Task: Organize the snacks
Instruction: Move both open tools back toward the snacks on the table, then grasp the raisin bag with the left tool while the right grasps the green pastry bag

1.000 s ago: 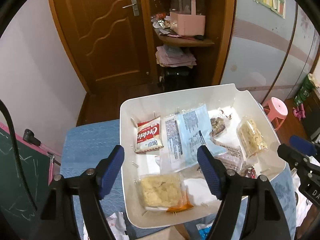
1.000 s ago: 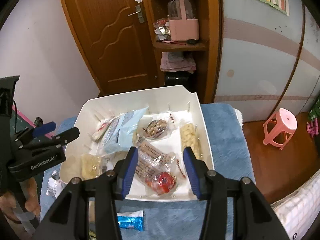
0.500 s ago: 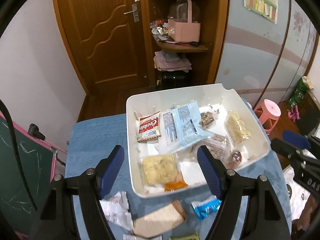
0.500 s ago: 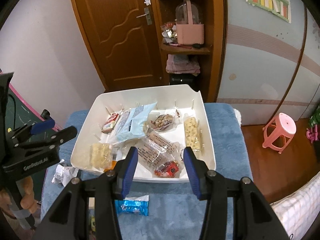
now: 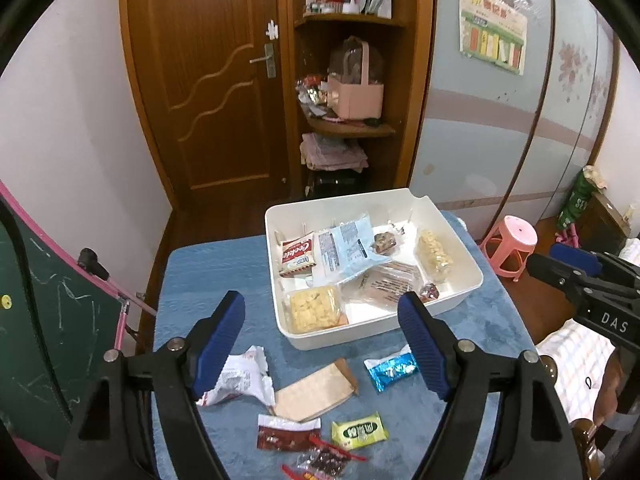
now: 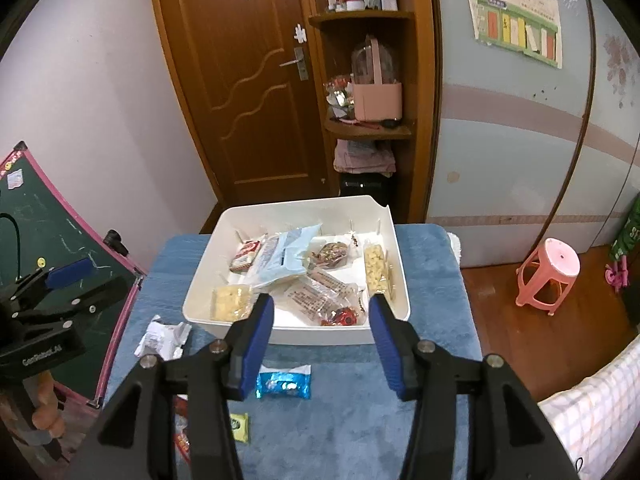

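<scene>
The left gripper (image 5: 322,344) hangs with its blue pads spread wide and nothing between them, above the blue cloth (image 5: 208,272). The right gripper (image 6: 321,334) is likewise spread and holds nothing; its body reads "DAS", the left one's "GenRobot.AI". Loose on the cloth lie a blue wrapper (image 5: 392,370), a white wrapper (image 5: 240,378), a brown packet (image 5: 316,394) and a green packet (image 5: 360,432). Beyond them the white tray (image 5: 460,240) holds more snacks, among them a red pack (image 5: 297,254) marked "Cookie".

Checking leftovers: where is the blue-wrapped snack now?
The blue-wrapped snack lies on the blue cloth, just outside the white bin's near wall, right of the brown packet.
</scene>
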The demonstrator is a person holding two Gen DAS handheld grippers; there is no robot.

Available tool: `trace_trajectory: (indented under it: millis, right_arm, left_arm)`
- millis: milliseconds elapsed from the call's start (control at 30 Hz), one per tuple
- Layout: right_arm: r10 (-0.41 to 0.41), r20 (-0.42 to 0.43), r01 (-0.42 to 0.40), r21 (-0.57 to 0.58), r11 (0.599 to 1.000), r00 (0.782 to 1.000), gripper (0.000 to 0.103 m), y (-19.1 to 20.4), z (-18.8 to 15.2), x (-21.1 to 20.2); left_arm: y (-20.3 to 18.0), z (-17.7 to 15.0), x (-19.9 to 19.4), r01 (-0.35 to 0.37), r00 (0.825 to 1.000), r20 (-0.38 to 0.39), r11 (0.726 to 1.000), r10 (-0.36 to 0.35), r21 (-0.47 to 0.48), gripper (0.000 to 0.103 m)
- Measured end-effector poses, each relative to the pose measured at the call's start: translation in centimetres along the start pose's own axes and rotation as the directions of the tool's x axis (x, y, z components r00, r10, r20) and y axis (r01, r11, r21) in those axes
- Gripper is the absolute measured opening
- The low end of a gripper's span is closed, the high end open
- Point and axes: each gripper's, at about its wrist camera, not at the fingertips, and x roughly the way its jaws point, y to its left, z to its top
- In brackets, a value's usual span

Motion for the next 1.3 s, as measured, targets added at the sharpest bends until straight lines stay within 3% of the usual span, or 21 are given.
trace_trajectory:
  millis: [333, 767, 1033, 1300]
  right_arm:
    - [0.016, 0.058, -0.013, -0.045, 0.999, 0.998, 0.063, 1.7, -0.8, -3.6]
    - [0.076, 0.034, -0.073, -0.073, 0.995, 0.997, 0.063, 3.2, -2.5, -2.4]
    - [0.103, -0.051, -0.108, -0.086, 0.99, 0.993, 0.063, 4.2, -4.9, 1.5]
    - [0.107, -0.129, -0.132, -0.209, 0.969, 0.986, 0.063, 6.0, -8.6, 4.9]
  left_arm:
    - [1.0, -2.4, -5.5, 0.015, 0.998, 0.058, 1.0, -0.015, 0.001, 0.08]
    - [3.5, -6.8, -6.0, -0.007, 0.998, 0.064, 1.0, 0.009, -0.029, 0.081]
    - [4.4, -12.1, -2.3, -0.014, 0.999, -0.035, 0.999, 0.012, -0.051, 0.081]
    - [2.2, -18.1, 2.7, 0.074, 0.981, -0.186, 0.992, -0.054, 0.099, 0.081]
